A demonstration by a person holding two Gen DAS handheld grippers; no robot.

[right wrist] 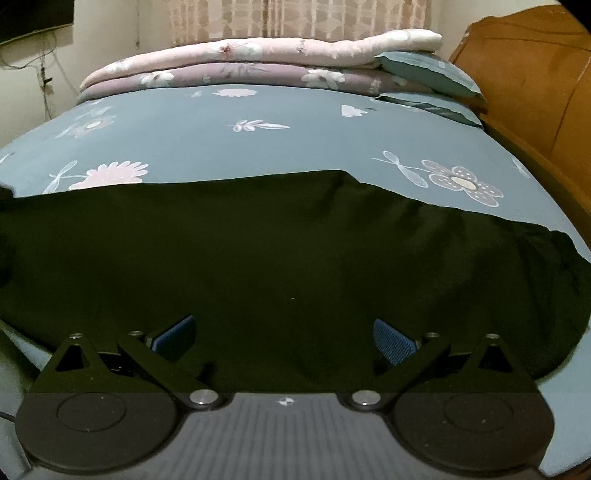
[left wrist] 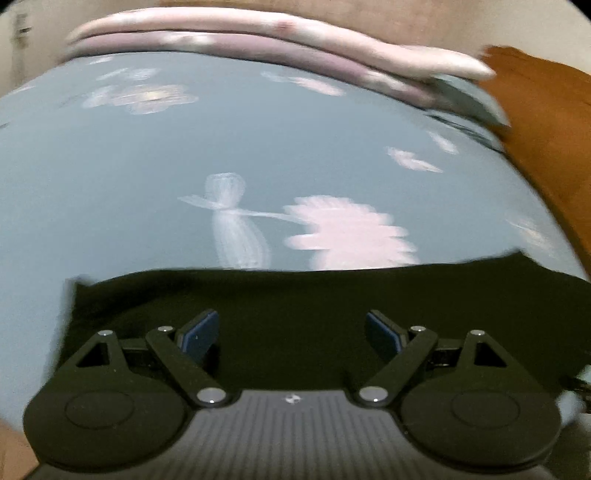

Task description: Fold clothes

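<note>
A black garment lies spread flat across the near part of the bed, its far edge straight and its right side sloping down. It also fills the lower part of the left wrist view, which is blurred by motion. My left gripper is open and empty, its blue pads just above the black cloth. My right gripper is open and empty, also low over the near part of the garment.
The bed has a blue-grey flowered sheet. Folded pink and mauve quilts and blue pillows lie at the far end. A brown wooden headboard stands on the right. A curtain hangs behind.
</note>
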